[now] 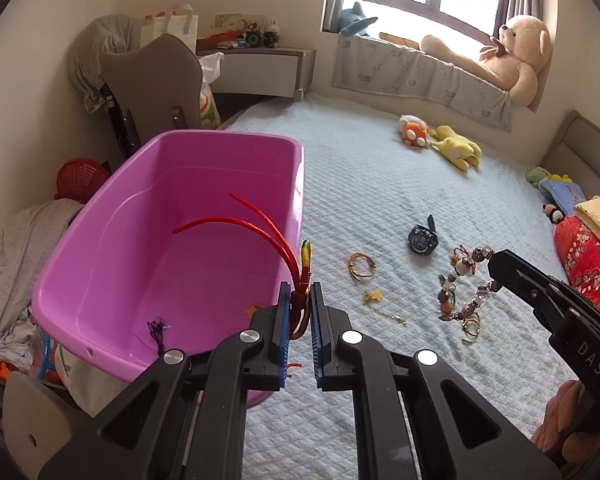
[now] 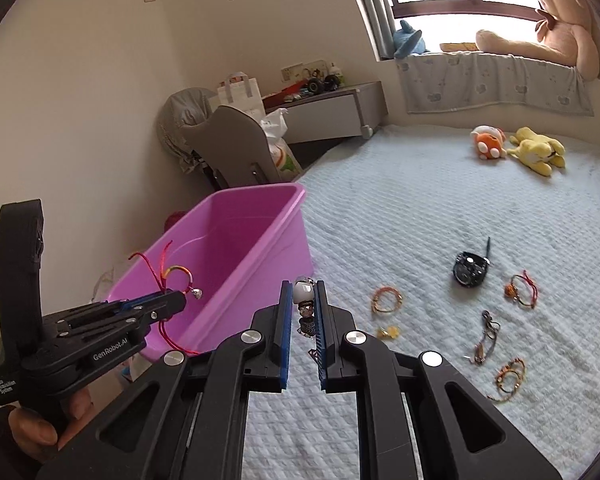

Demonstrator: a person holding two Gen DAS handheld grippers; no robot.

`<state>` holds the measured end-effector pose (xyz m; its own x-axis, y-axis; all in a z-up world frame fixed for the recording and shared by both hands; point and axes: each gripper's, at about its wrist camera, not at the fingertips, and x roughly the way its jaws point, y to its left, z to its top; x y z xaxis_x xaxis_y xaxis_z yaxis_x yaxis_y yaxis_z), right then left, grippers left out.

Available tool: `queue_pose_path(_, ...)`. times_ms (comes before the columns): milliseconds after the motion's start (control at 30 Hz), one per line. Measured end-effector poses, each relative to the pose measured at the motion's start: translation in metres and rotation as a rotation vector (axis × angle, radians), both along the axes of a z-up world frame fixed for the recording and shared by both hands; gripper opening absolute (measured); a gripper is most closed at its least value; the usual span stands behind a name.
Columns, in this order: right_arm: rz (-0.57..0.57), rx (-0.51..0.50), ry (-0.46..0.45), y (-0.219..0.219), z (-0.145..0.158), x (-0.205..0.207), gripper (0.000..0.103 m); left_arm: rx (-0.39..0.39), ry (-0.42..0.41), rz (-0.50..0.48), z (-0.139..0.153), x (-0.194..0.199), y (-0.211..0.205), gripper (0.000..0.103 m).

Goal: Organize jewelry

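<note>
While each tool (image 1: 300, 304) (image 2: 303, 304) clamps a bracelet (image 1: 305, 264) (image 2: 305, 300), a watch (image 1: 422, 238) lies beside the pink bin (image 1: 100, 264)

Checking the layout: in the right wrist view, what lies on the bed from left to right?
Pink tub → orange bracelet → black watch → brown cord bracelet → red-string charm bracelet.

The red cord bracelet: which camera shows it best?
The right wrist view: it shows the bracelet from the side, with its multicolour loop, small bell and trailing red cords, pinched in the left hand-held gripper. The left wrist view shows only the knot between the pads and cords fanning forward.
</note>
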<state>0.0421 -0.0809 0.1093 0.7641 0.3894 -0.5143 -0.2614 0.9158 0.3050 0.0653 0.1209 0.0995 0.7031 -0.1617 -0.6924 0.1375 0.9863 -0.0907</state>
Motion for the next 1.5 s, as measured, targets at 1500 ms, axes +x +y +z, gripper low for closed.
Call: queue_pose_path(1500, 0.222, -0.131, 0.33, 0.181, -0.051, 0.134, 0.011, 0.013, 0.252, 0.214, -0.074, 0.085, 0.14, 0.01)
